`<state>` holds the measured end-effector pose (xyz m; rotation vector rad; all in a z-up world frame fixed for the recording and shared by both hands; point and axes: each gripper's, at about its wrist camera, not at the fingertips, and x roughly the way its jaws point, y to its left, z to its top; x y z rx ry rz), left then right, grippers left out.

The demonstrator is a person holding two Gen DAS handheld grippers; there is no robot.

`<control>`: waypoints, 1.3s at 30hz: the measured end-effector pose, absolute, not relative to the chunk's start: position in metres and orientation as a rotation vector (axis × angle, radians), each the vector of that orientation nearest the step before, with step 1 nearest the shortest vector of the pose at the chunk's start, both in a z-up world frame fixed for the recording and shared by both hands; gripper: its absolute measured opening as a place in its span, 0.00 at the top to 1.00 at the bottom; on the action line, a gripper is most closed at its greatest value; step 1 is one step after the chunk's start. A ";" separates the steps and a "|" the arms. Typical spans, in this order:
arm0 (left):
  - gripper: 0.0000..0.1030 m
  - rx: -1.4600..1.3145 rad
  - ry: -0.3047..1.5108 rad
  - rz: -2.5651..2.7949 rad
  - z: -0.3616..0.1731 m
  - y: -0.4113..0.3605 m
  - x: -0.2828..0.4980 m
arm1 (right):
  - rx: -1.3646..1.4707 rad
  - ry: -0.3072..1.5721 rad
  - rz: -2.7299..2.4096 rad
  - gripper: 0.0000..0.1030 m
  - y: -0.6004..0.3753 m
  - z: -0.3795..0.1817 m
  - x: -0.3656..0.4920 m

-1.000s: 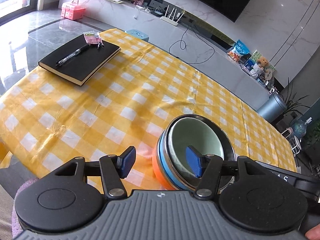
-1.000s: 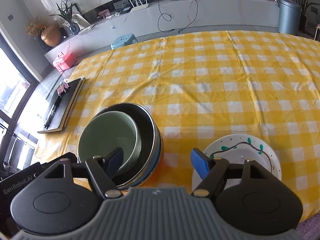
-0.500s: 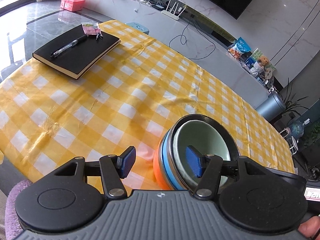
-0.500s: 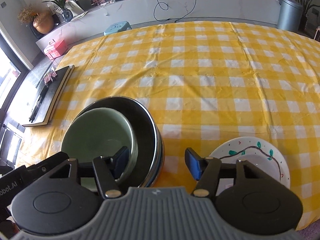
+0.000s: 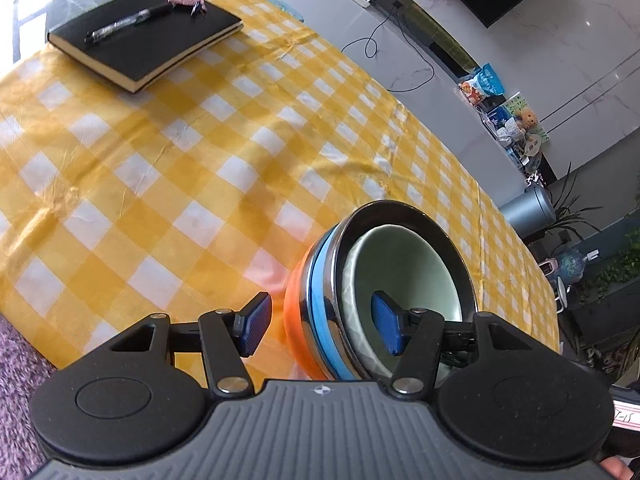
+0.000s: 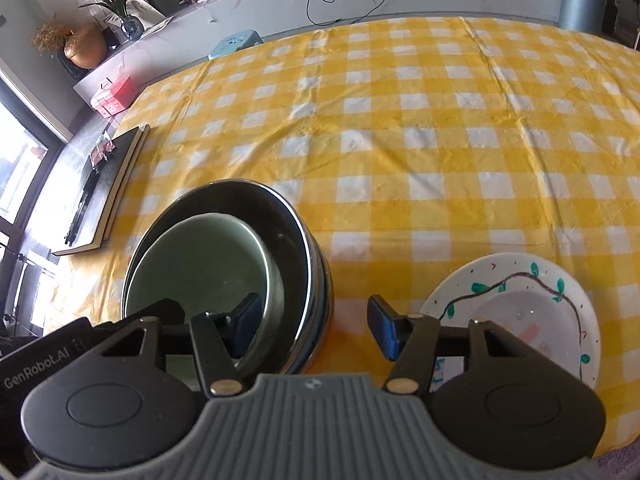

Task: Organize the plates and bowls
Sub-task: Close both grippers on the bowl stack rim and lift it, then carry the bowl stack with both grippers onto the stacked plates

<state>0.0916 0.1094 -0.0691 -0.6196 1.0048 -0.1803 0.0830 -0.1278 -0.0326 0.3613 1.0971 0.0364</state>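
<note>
A: Between your two claws sits the nested stack. Your left claw (image 5: pixel 320 326) is spread wide, one pad outside the orange wall, the other inside the green bowl (image 5: pixel 404 264), so it straddles the near rim without pinching.

B: And the right one?

A: Your right claw (image 6: pixel 316 326) is equally apart, one pad down inside the green bowl (image 6: pixel 208 264), the other out over the cloth, closed on nothing. Straddling opposite sides lets you lift or steady the stack evenly, I'd judge.

B: What is stacked?

A: The green bowl lies in the steel bowl (image 5: pixel 456 248), off-centre toward the left claw, above a blue bowl (image 5: pixel 320 284) and an orange bowl (image 5: pixel 296 304). They rest near the surface (image 6: pixel 400 140) edge.

B: Anything left out?

A: The painted plate (image 6: pixel 520 308) lies apart beside your right claw. The black notebook (image 5: pixel 148 40) sits well away, uninvolved.
</note>
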 end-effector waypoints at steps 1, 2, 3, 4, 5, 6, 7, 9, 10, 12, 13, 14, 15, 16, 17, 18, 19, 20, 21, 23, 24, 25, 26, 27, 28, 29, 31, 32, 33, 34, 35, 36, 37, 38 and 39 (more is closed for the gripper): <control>0.37 -0.637 1.012 -0.182 -0.072 0.110 0.092 | 0.384 1.104 0.039 0.43 -0.130 -0.035 0.084; 0.37 -0.650 1.017 -0.182 -0.074 0.111 0.093 | 0.397 1.106 0.040 0.43 -0.131 -0.036 0.085; 0.37 -0.655 1.022 -0.180 -0.076 0.111 0.094 | 0.401 1.103 0.041 0.43 -0.132 -0.036 0.085; 0.37 -0.658 1.024 -0.178 -0.077 0.111 0.095 | 0.400 1.100 0.042 0.43 -0.132 -0.037 0.085; 0.37 -0.661 1.025 -0.175 -0.078 0.110 0.095 | 0.403 1.097 0.045 0.43 -0.132 -0.037 0.086; 0.38 -0.664 1.026 -0.171 -0.079 0.110 0.096 | 0.413 1.096 0.051 0.44 -0.133 -0.038 0.087; 0.40 -0.664 1.028 -0.170 -0.080 0.110 0.097 | 0.425 1.099 0.055 0.47 -0.133 -0.039 0.088; 0.44 -0.662 1.030 -0.167 -0.081 0.109 0.099 | 0.452 1.106 0.066 0.51 -0.135 -0.042 0.090; 0.47 -0.659 1.030 -0.166 -0.081 0.109 0.099 | 0.463 1.108 0.070 0.54 -0.136 -0.043 0.091; 0.51 -0.659 1.028 -0.172 -0.080 0.108 0.101 | 0.482 1.110 0.080 0.57 -0.136 -0.045 0.092; 0.54 -0.658 1.028 -0.175 -0.080 0.108 0.101 | 0.491 1.111 0.088 0.59 -0.137 -0.046 0.092; 0.54 -0.649 1.029 -0.173 -0.079 0.107 0.102 | 0.493 1.112 0.088 0.59 -0.137 -0.046 0.092; 0.54 -0.642 1.029 -0.172 -0.079 0.106 0.102 | 0.494 1.111 0.090 0.59 -0.137 -0.046 0.092; 0.55 -0.632 1.029 -0.171 -0.078 0.105 0.102 | 0.499 1.111 0.091 0.59 -0.137 -0.047 0.092; 0.55 -0.624 1.029 -0.170 -0.078 0.104 0.102 | 0.509 1.111 0.092 0.59 -0.138 -0.048 0.093; 0.55 -0.613 1.030 -0.169 -0.077 0.103 0.102 | 0.519 1.111 0.093 0.59 -0.139 -0.048 0.093; 0.56 -0.591 1.031 -0.170 -0.076 0.101 0.102 | 0.525 1.111 0.094 0.59 -0.140 -0.048 0.092; 0.56 -0.576 1.031 -0.170 -0.075 0.099 0.102 | 0.529 1.111 0.096 0.59 -0.141 -0.048 0.092; 0.57 -0.562 1.031 -0.168 -0.074 0.097 0.102 | 0.527 1.110 0.098 0.60 -0.141 -0.048 0.092; 0.57 -0.551 1.029 -0.165 -0.074 0.097 0.101 | 0.515 1.104 0.102 0.61 -0.140 -0.047 0.091; 0.57 -0.555 1.029 -0.161 -0.074 0.097 0.100 | 0.512 1.099 0.105 0.61 -0.140 -0.047 0.090; 0.57 -0.561 1.030 -0.159 -0.074 0.098 0.100 | 0.509 1.093 0.109 0.61 -0.139 -0.046 0.089; 0.57 -0.564 1.032 -0.156 -0.075 0.098 0.099 | 0.506 1.089 0.112 0.62 -0.139 -0.045 0.088; 0.57 -0.565 1.033 -0.154 -0.074 0.099 0.097 | 0.502 1.085 0.115 0.63 -0.139 -0.044 0.087; 0.57 -0.565 1.032 -0.154 -0.074 0.099 0.096 | 0.500 1.079 0.119 0.63 -0.138 -0.043 0.086; 0.57 -0.566 1.030 -0.152 -0.072 0.100 0.094 | 0.500 1.074 0.121 0.63 -0.138 -0.041 0.085; 0.57 -0.563 1.024 -0.149 -0.068 0.100 0.091 | 0.505 1.068 0.127 0.63 -0.139 -0.038 0.084; 0.57 -0.561 1.018 -0.148 -0.066 0.100 0.090 | 0.507 1.067 0.130 0.63 -0.140 -0.036 0.083; 0.57 -0.558 1.013 -0.146 -0.063 0.099 0.088 | 0.513 1.066 0.133 0.63 -0.141 -0.034 0.082; 0.57 -0.554 1.007 -0.145 -0.059 0.098 0.087 | 0.523 1.067 0.135 0.63 -0.142 -0.033 0.080; 0.57 -0.552 1.002 -0.145 -0.056 0.097 0.085 | 0.533 1.068 0.138 0.63 -0.144 -0.032 0.079; 0.57 -0.550 0.998 -0.147 -0.053 0.096 0.083 | 0.543 1.070 0.139 0.64 -0.146 -0.031 0.077; 0.57 -0.548 0.994 -0.150 -0.050 0.094 0.081 | 0.552 1.070 0.139 0.64 -0.149 -0.029 0.074; 0.57 -0.545 0.992 -0.154 -0.047 0.092 0.079 | 0.558 1.069 0.139 0.64 -0.151 -0.027 0.071; 0.57 -0.542 0.990 -0.159 -0.044 0.089 0.077 | 0.563 1.066 0.137 0.64 -0.154 -0.025 0.068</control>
